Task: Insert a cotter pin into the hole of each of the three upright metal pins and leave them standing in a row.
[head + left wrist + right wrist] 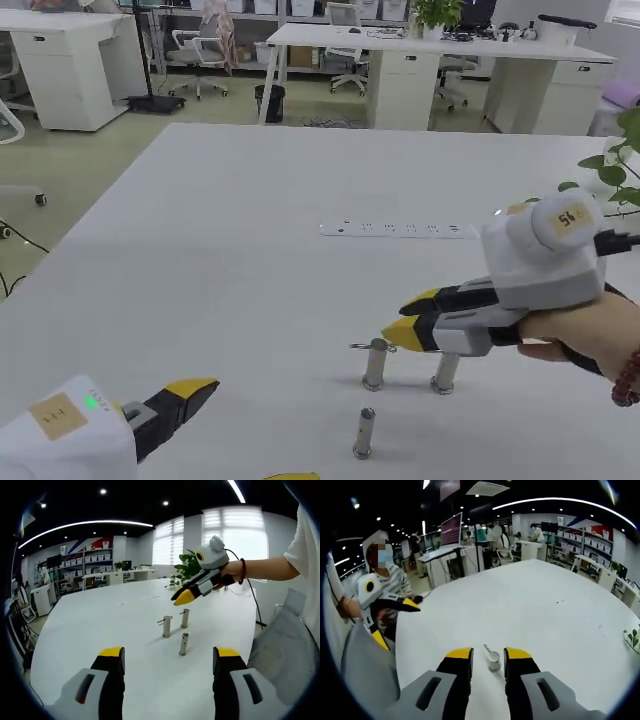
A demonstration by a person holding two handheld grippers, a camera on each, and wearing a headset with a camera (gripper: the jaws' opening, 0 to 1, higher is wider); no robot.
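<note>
Left gripper (243, 432): nearest, at the desk's near edge, jaws spread wide, gripping nothing.
Near pin (365, 432): upright, alone, just ahead of the left gripper.
Back pins: two upright side by side behind it. The left pin (375, 365) carries a cotter pin (360, 347) through its top, loop pointing left. The right pin (445, 372) stands near it.
Right gripper: (410, 317) held by a hand (590, 335) from the right edge, tips just above the left pin, jaws slightly parted, holding nothing.
Desk (220, 250): white, with open surface to the left and the far edge.
Socket strip (395, 229): past the middle.
Plant (615, 170): at the right edge.
Room: white desks and office chairs beyond.
</note>
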